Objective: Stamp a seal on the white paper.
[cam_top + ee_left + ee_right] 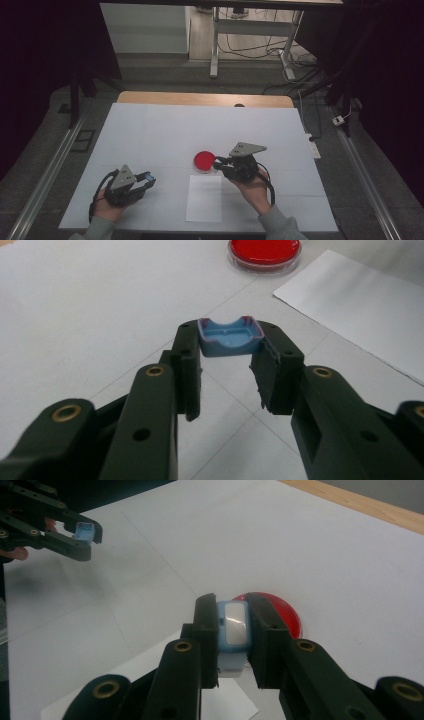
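L gripper (227,362) clamps blue cap (230,336); R gripper (232,640) clamps blue stamp body (233,630) over red dish (204,160) (inking appears underway). Paper (204,198) unmarked; stamping left.

One red round dish (204,161) on the worktop (160,135), one white sheet of paper (204,198) just beside it. Two claws: the left claw (148,179) pinching one small blue cap (229,336) between its jaw tips, the right claw (218,162) clamped on one pale blue holder with a silvery face (234,630). Two blue pieces in all, one per claw; two hands, left hand (107,205) and right hand (253,190), one behind each claw; one grey three-cornered plate (246,149) on the right claw, another grey plate (124,176) on the left.
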A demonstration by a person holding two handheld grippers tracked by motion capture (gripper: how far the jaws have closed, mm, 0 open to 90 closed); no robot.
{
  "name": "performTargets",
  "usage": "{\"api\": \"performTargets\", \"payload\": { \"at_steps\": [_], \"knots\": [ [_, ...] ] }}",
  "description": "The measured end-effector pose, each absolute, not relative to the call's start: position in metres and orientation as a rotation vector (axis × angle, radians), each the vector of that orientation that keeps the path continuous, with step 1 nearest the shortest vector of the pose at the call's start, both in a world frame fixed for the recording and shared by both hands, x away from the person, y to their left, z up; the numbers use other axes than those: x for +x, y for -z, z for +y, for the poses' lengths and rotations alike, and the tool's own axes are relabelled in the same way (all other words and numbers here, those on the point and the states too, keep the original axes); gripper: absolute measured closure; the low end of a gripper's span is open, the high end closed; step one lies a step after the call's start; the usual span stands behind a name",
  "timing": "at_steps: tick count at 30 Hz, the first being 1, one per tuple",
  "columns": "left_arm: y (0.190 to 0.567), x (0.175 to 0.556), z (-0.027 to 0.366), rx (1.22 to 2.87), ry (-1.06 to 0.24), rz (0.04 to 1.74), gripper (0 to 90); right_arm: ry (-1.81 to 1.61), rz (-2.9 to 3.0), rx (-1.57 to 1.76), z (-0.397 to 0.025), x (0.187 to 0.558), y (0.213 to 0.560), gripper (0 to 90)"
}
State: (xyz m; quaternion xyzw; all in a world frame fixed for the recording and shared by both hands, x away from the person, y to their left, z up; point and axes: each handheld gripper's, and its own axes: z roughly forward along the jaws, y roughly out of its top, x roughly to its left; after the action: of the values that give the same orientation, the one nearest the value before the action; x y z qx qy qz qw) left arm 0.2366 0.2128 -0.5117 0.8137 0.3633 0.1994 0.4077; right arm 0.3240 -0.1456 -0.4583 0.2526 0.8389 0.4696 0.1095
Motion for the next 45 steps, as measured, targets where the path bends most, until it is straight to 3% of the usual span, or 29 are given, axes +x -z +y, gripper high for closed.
{"api": "performTargets", "payload": {
  "at_steps": [15,45],
  "knots": [
    [0.512,0.236,0.212,2.053,-0.505,0.917,65.3,-1.373,2.503,0.713,-0.153,0.309,0.464,75.3],
    [0.512,0.237,0.213,2.053,-0.500,0.916,65.3,-1.320,2.627,0.556,-0.127,0.287,0.477,75.3]
  ]
}}
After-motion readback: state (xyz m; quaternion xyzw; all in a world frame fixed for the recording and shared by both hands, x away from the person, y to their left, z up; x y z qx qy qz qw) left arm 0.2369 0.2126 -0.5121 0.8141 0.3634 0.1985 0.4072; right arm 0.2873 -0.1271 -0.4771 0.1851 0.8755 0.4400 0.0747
